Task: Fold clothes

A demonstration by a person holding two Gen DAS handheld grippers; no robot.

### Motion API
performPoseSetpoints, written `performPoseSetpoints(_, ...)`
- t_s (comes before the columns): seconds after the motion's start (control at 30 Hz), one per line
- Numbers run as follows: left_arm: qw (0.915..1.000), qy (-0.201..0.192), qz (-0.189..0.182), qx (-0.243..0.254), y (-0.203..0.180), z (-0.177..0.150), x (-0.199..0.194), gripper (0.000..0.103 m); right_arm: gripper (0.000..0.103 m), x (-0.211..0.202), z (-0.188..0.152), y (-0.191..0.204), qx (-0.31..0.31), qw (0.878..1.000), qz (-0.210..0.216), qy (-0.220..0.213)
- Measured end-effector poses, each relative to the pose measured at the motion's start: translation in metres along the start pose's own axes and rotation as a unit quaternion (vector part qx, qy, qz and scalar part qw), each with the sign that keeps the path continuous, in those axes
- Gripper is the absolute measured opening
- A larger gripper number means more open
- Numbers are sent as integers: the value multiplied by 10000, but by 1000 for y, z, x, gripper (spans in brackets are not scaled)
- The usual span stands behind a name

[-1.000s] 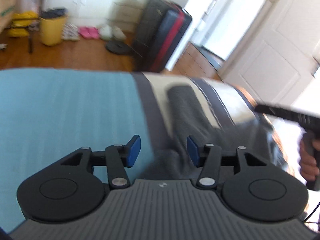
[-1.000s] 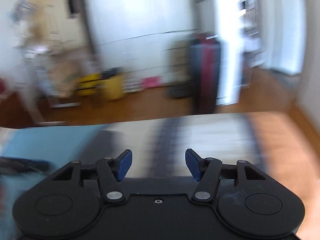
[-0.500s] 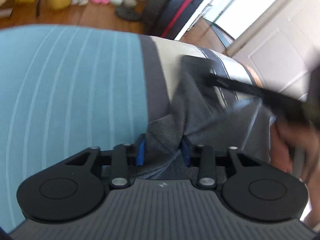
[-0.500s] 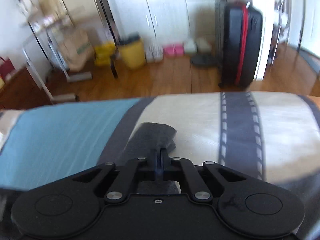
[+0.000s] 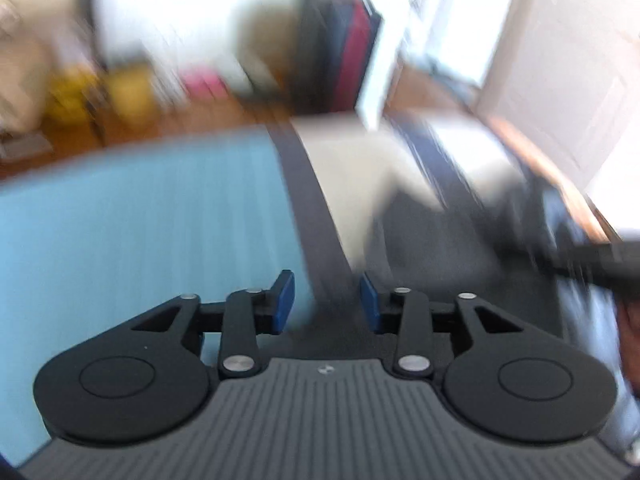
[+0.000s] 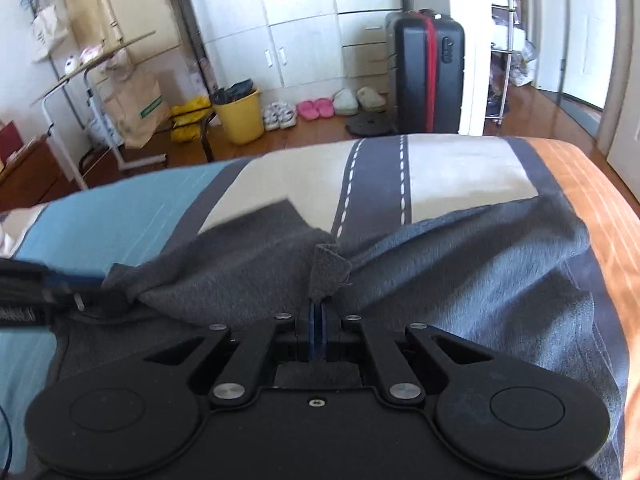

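A dark grey garment (image 6: 460,276) lies spread on the bed, one part folded over toward the left. My right gripper (image 6: 317,320) is shut on a pinched edge of the garment (image 6: 326,276), which sticks up between the blue pads. My left gripper (image 5: 326,304) is open and empty, its blue pads apart above the bed's dark stripe; the view is blurred by motion. The grey garment (image 5: 440,248) shows to its right. The left gripper also shows in the right wrist view (image 6: 48,292), at the garment's left end.
The bed cover has a blue area (image 6: 120,216), a cream area with dark stripes (image 6: 376,184) and an orange edge (image 6: 592,208). Beyond the bed on the wooden floor stand a black suitcase (image 6: 428,80), a yellow bin (image 6: 240,116), shoes and a rack.
My left gripper has let go of the garment and opened, and it is moving fast. My right gripper has stayed shut on the garment and pulled it back toward me.
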State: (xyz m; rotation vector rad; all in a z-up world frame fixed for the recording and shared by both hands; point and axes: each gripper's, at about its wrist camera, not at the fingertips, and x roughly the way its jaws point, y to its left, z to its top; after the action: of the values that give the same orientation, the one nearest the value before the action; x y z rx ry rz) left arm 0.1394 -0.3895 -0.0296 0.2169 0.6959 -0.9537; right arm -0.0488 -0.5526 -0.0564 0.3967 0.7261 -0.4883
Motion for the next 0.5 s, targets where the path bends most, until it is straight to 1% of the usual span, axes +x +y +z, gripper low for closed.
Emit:
performPoseSetpoints(0.03,9995,-302,51,24,0,4,-6,53,5,0,-1,-1,167,9998,-41,-63)
performPoseSetpoints(0.07,9991,-416,-36,40,1,10,-3,54,5,0,-2,-2,377,9992,-61,-132)
performPoseSetpoints(0.13,9991,-168,-379,-12,3,23,14,54,5,4,-5,-2,579,9980,-8,-247)
performPoseSetpoints(0.2,9955,301,-868,-224,7,32,39,54,5,7,-3,-3,543,9982,-46,-268)
performPoseSetpoints(0.27,9911,583,-1034,-611,12,34,61,54,5,8,-2,-4,508,9983,-67,-283)
performPoseSetpoints(0.33,9863,730,-1112,-977,19,36,78,54,5,7,0,-5,477,9984,-68,-295)
performPoseSetpoints(0.4,9820,1018,-1242,-994,16,35,96,54,5,6,1,-3,337,9989,-96,-321)
performPoseSetpoints(0.5,9777,1412,-1427,-611,2,26,106,54,5,8,1,4,-56,9991,-184,-379)
